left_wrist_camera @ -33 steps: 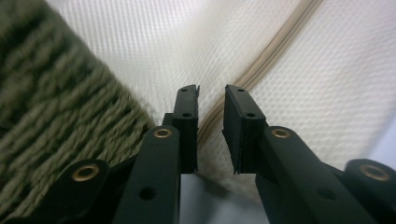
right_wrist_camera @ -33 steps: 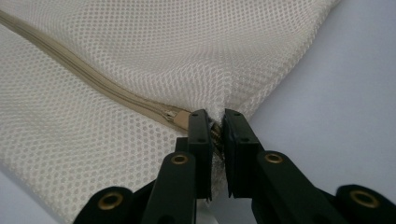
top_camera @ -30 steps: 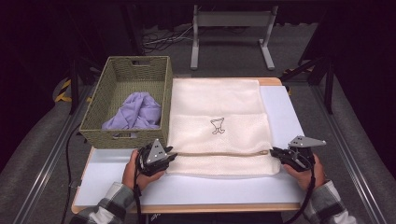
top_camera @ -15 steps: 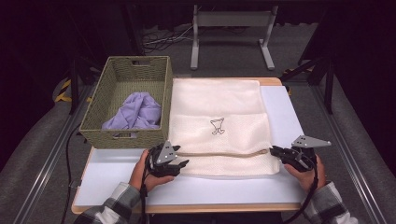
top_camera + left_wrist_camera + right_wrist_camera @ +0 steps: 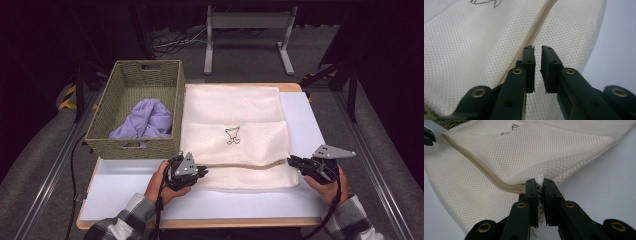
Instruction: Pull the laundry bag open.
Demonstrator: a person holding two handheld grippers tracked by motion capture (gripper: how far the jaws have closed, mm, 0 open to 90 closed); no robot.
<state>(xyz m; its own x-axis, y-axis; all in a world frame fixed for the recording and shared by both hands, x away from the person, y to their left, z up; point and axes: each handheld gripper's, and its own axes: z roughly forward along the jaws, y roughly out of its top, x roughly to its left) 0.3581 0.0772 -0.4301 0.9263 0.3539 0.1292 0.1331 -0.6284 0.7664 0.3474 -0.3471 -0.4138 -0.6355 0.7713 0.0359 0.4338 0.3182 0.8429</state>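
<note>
Right gripper view is showing the right gripper (image 5: 540,185) pinching the zip end of a cream mesh laundry bag (image 5: 499,157); its jaws are nearly together, with a tuft of mesh and the end of the tan zipper (image 5: 486,173) squeezed between them. Left gripper view is showing the left gripper (image 5: 537,51) hovering over the same zip line with its jaws parted by a narrow gap and nothing between them.

From the high view, the bag (image 5: 235,135) is lying flat on the white bench (image 5: 305,120), just beside a woven basket (image 5: 100,125) that is holding a lilac cloth (image 5: 145,119). The left gripper (image 5: 202,172) is sitting at the bag's near left corner, the right gripper (image 5: 292,161) at its near right edge.

Judging by the open weave, the bag is looking light, limp and prone to sagging and sliding on the smooth board. The zipper tape is the firmest part, so gripping there is likely giving the surest hold; bare mesh may be stretching or snagging.
</note>
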